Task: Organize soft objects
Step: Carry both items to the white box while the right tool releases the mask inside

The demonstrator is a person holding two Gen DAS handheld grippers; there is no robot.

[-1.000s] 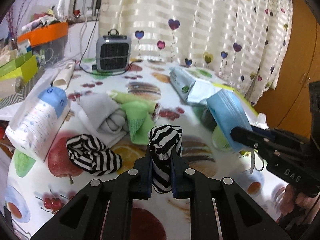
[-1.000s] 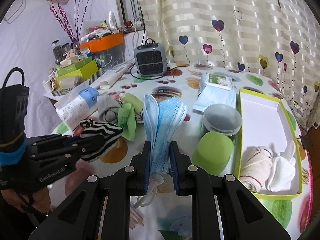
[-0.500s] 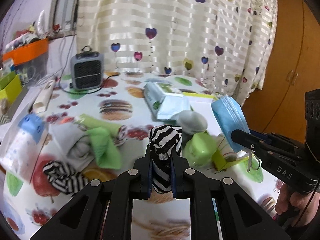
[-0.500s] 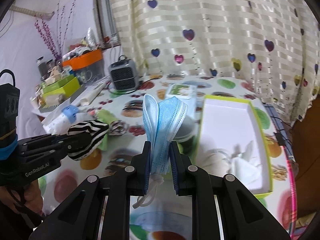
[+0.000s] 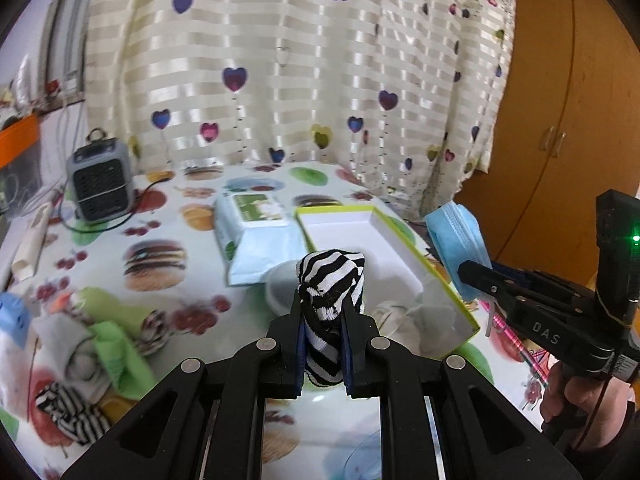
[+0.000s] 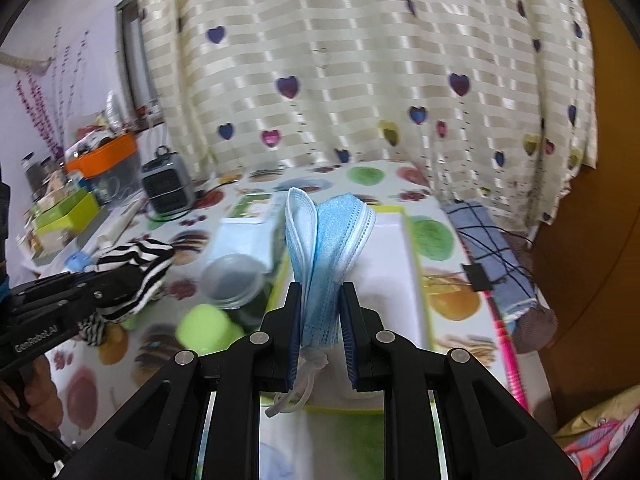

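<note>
Left gripper (image 5: 323, 338) clamped on a striped sock (image 5: 330, 284), bundle sticking up between the fingers and held in the air just short of the box (image 5: 460, 300). Right gripper (image 6: 320, 334) pinched on a folded stack of blue masks (image 6: 326, 236), ear loops dangling underneath, hanging right over the near end of that same box (image 6: 416, 280).

Looks like the carry-to-the-box step, both loads up and neither dropped in yet. Already a couple of pale rolled cloths (image 5: 404, 314) sitting in the near end of the box, far half bare white.

Next move probably: lower each bundle into the box and let go, ideally into the free part so nothing piles on the rolls. Masks likely to fan out or slide once released, so better set down low than dropped. Sock squishy, should stay put wherever it lands. Worth staggering the two so the grippers don't bump, since both are near each other.

More stuff waiting on the table (image 5: 160, 220) to the left: another striped sock (image 5: 70, 416), a green cloth (image 5: 116, 356), a grey one (image 5: 60, 340). Also a lidded tub (image 6: 232, 280) and wipes pack (image 5: 256, 236) just beside the box, so approach from above.
</note>
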